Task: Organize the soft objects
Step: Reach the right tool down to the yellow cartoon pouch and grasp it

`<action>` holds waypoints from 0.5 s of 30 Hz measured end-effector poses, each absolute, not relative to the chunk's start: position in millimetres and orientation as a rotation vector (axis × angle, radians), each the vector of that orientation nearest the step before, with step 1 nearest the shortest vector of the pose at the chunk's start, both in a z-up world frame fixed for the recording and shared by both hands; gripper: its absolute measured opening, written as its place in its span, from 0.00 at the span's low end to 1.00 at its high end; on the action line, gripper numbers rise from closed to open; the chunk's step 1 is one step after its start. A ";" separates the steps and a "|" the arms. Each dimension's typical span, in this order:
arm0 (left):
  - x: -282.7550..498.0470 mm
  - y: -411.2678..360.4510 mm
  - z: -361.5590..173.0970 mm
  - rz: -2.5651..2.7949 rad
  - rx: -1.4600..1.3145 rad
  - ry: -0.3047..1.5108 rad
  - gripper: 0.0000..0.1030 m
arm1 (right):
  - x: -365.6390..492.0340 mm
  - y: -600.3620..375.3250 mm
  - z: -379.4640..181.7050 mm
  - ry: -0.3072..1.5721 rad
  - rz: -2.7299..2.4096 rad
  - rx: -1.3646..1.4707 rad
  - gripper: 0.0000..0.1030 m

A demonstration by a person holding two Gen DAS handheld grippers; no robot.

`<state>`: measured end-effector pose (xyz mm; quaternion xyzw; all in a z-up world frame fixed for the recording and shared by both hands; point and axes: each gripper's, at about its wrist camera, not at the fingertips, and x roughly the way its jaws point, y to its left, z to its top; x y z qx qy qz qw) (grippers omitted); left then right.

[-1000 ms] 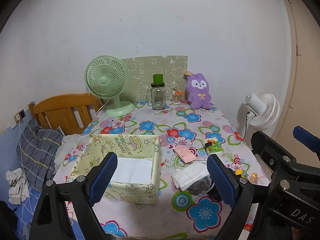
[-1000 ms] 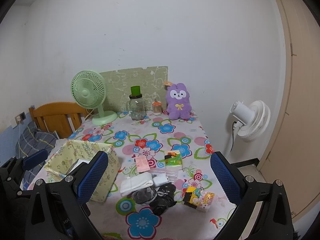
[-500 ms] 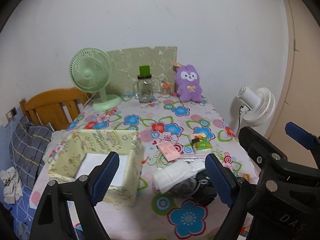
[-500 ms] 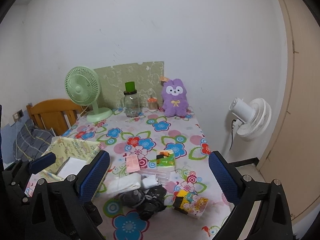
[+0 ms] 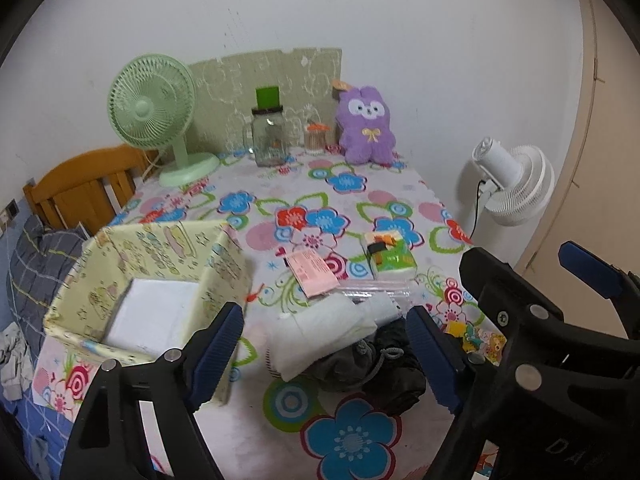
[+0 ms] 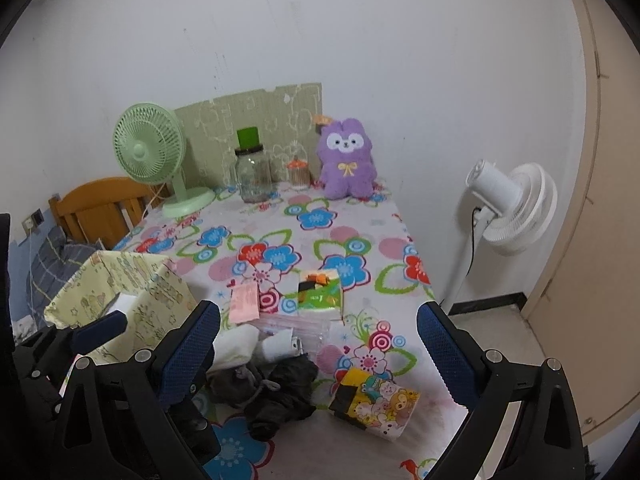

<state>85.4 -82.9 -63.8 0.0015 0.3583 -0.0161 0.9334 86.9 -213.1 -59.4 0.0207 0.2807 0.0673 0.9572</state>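
The left gripper [image 5: 326, 344] hangs over the near end of the desk [image 5: 280, 192]. Its jaws are wide apart and have just been closing a little, with nothing gripped. Below them lies a pile of soft things: a white cloth [image 5: 320, 332] on a dark cloth [image 5: 384, 368]. The dark one may be socks; it is hard to tell. A yellow box [image 5: 160, 264] stands just left of the pile. A pink packet [image 5: 314, 272] and a green tissue pack [image 5: 390, 256] lie behind it. The right gripper [image 6: 320, 344] also has wide, empty jaws. A cartoon tissue pack [image 6: 374, 402] lies under it. A purple bunny [image 5: 366, 126] sits by the wall.
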 end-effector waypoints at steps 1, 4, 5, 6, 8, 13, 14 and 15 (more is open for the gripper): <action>87.6 -84.1 -66.8 -0.036 0.001 0.741 0.82 | 89.9 -214.5 -63.1 0.577 0.140 0.047 0.97; 93.6 -87.7 -75.4 -0.044 0.007 0.766 0.82 | 96.9 -216.4 -72.7 0.598 0.146 0.055 0.97; 96.5 -89.0 -79.5 -0.043 0.011 0.776 0.82 | 99.5 -216.6 -75.9 0.605 0.147 0.056 0.97; 99.3 -89.9 -82.5 -0.042 0.015 0.784 0.81 | 102.0 -216.6 -79.5 0.615 0.147 0.058 0.97; 104.6 -91.0 -88.2 -0.039 0.022 0.799 0.80 | 107.9 -216.9 -86.1 0.636 0.148 0.063 0.97; 117.9 -90.7 -103.1 -0.030 0.028 0.838 0.75 | 121.6 -215.4 -102.7 0.686 0.153 0.074 0.95; 119.8 -90.4 -105.5 -0.030 0.028 0.845 0.75 | 123.8 -214.9 -105.3 0.692 0.153 0.075 0.95; 122.1 -90.2 -108.2 -0.029 0.029 0.851 0.75 | 126.0 -214.6 -107.5 0.700 0.153 0.076 0.95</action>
